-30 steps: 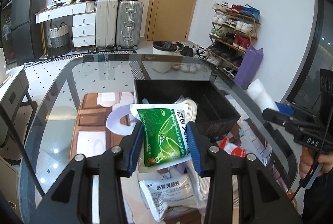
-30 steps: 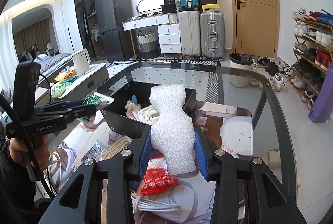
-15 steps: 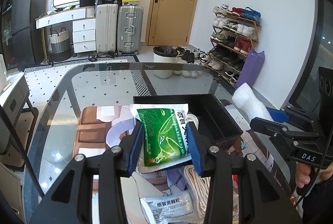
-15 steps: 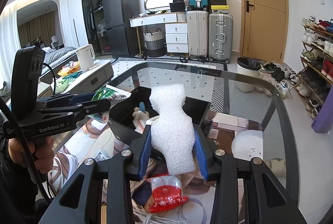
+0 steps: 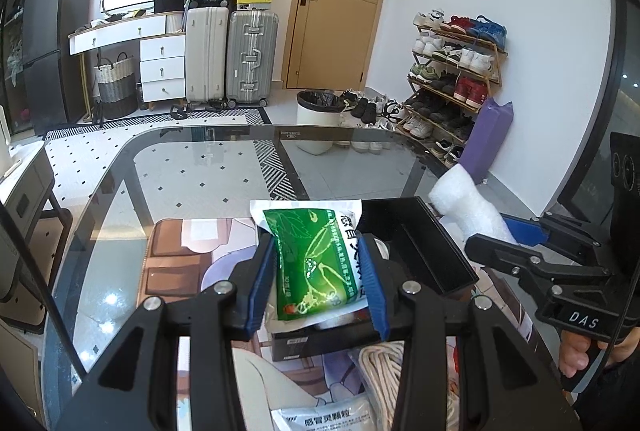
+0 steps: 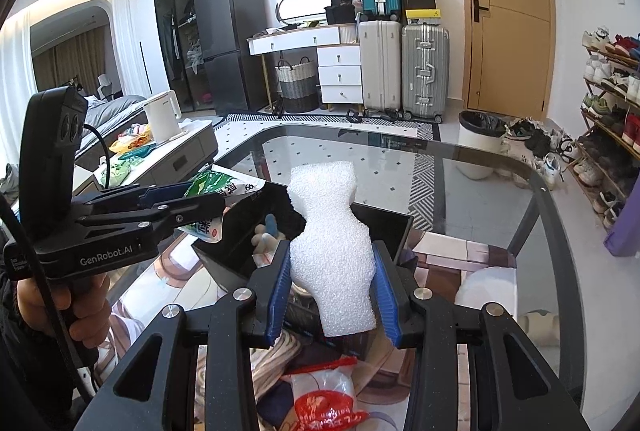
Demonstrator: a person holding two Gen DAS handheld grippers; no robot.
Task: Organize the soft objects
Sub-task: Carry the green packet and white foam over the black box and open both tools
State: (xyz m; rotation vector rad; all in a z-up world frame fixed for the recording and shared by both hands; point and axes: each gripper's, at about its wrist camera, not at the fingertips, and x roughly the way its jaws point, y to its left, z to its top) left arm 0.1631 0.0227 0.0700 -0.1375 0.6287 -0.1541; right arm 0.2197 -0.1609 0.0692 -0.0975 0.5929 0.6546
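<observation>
My left gripper [image 5: 318,279] is shut on a green and white packet [image 5: 316,263], held above the near end of a black open box [image 5: 436,255]. My right gripper [image 6: 332,295] is shut on a white foam piece [image 6: 332,243], held over the box [image 6: 396,231] from the other side. In the right wrist view the left gripper [image 6: 188,203] and its packet [image 6: 208,187] hang over the box's left edge. In the left wrist view the right gripper [image 5: 520,243] and foam [image 5: 468,207] are at the box's right. The box holds a soft toy [image 6: 266,231].
The box stands on a glass table [image 5: 180,171] over a printed mat [image 5: 172,259]. A coiled rope [image 5: 380,367], a white packet [image 5: 324,415] and a red and clear bag [image 6: 328,399] lie near me on the table.
Both grippers have lifted and drawn back with their loads. The box now sits lower and nearer in both views, and the foam has come close to the box's right side.
</observation>
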